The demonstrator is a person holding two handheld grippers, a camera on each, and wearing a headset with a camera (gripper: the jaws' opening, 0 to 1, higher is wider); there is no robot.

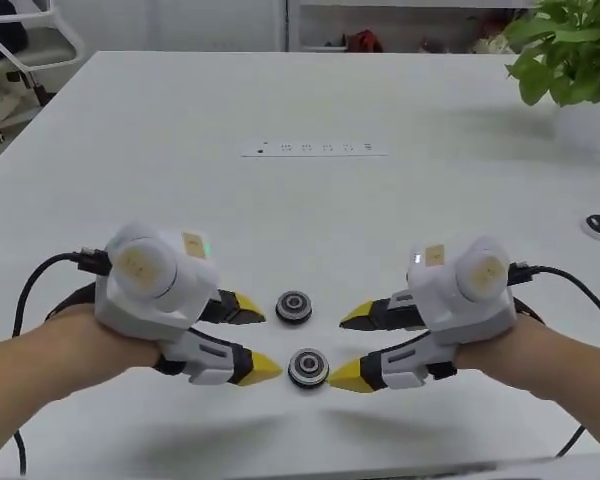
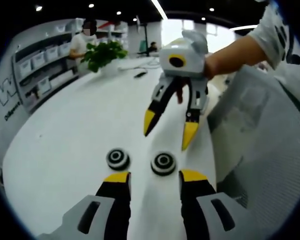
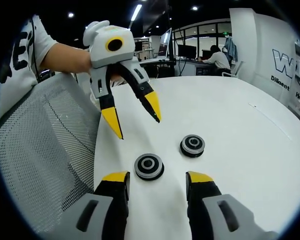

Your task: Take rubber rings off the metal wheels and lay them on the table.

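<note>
- Forearms (image 1: 40,370) + both tools are closest in head view: left gripper (image 1: 258,340) at 9 o'clock of the wheels, right gripper (image 1: 350,345) at 3 o'clock. Both have jaws spread, nothing held.
- Near wheel (image 1: 308,368) sits at 6 o'clock of far wheel (image 1: 294,307), just beside it, both flat on table (image 1: 310,220). Black rubber ring (image 1: 292,368) looks still seated on each, so no ring is off yet imo.
- Risk 1: wheels are loose, nothing pins them. A one-sided poke at a ring could make the wheel skate away instead of the ring peeling. Prob needs one tool clamping the wheel while the other picks the ring.
- Risk 2: near wheel lies toward the front table edge at 6 o'clock. A shove that way could send it off.
- Left gripper view: near wheel is just ahead of own yellow fingertips (image 2: 117,178), far wheel at 9 o'clock of it. Right gripper hangs at 12, pointing down at the same spot, so tip-to-tip clash if both close in together.
- Rings sit low on the tabletop. A shallow approach likely scrapes the table or rides over the ring w/o biting.
- Right gripper view: near wheel is dead ahead between own jaws, far wheel close by at 2 o'clock. Wide jaws could bump the far wheel while going for the near one.
- A stretched ring may snap free and fling. Can't tell how tight the fit is.
</note>
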